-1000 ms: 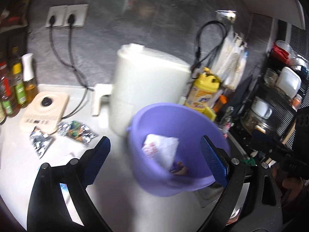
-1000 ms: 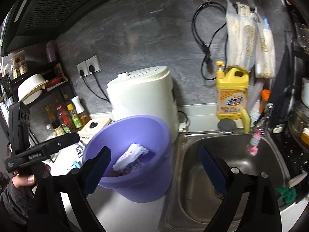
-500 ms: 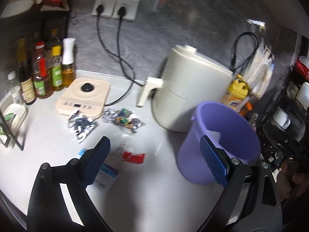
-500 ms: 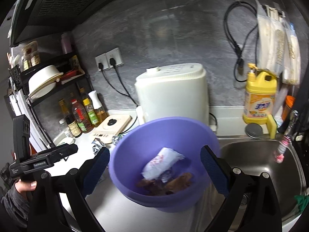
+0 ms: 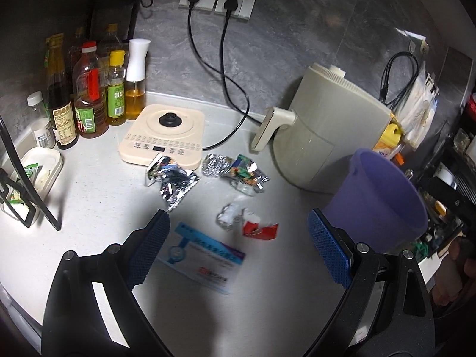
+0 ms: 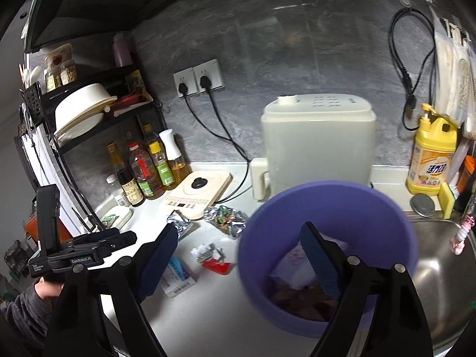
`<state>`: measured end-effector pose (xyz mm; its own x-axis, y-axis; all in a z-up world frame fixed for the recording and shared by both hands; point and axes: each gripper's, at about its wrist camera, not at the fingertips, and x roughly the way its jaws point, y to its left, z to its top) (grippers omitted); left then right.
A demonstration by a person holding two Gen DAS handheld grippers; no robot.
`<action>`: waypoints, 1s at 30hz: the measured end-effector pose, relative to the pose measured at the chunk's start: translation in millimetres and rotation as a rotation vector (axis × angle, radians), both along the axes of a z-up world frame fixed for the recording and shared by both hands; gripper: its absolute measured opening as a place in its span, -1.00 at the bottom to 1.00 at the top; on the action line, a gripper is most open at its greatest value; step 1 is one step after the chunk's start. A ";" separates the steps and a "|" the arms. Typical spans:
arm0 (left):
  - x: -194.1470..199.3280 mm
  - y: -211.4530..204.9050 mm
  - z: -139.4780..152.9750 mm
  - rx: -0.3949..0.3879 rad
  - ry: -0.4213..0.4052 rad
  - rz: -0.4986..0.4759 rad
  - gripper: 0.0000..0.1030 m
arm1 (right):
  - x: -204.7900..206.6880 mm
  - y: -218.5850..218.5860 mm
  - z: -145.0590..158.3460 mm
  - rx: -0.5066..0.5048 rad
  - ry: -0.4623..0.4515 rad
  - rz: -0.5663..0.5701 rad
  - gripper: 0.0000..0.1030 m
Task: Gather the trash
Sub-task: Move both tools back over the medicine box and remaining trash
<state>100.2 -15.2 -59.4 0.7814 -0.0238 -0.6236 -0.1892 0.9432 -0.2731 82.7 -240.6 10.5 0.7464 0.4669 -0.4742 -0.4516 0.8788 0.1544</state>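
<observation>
A purple bucket [image 5: 377, 199] stands on the white counter by the sink; in the right wrist view the bucket [image 6: 327, 208] holds a white wrapper and brown scraps. Trash lies on the counter: a blue-and-white box [image 5: 202, 255], a red wrapper [image 5: 260, 229], a clear crumpled wrapper [image 5: 229, 215], and two foil packets [image 5: 174, 178] [image 5: 235, 171]. My left gripper [image 5: 238, 250] is open and empty, above the box and red wrapper. My right gripper [image 6: 238, 255] is open and empty, its right finger over the bucket's mouth.
A cream air fryer [image 5: 324, 136] stands behind the bucket. A cream induction plate [image 5: 163, 135] and several sauce bottles [image 5: 89, 95] are at the back left. A steel sink [image 6: 440, 273] and yellow detergent bottle [image 6: 431, 154] are to the right.
My left gripper has swung left from the bucket to above the counter trash. My right gripper has moved left and closer over the bucket.
</observation>
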 end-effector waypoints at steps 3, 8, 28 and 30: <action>1.8 14.8 -10.3 0.003 0.026 -0.038 0.80 | -2.9 19.5 -4.5 -0.004 0.009 -0.013 0.55; 7.7 32.6 -31.3 0.011 0.075 -0.113 0.80 | -10.3 47.8 -14.5 -0.020 0.033 -0.056 0.54; 69.8 11.2 -73.4 -0.033 0.071 -0.574 0.80 | -78.3 38.3 -58.0 -0.051 0.093 -0.431 0.53; 78.1 3.9 -81.3 -0.034 0.087 -0.599 0.80 | -83.5 31.9 -59.4 -0.053 0.099 -0.463 0.53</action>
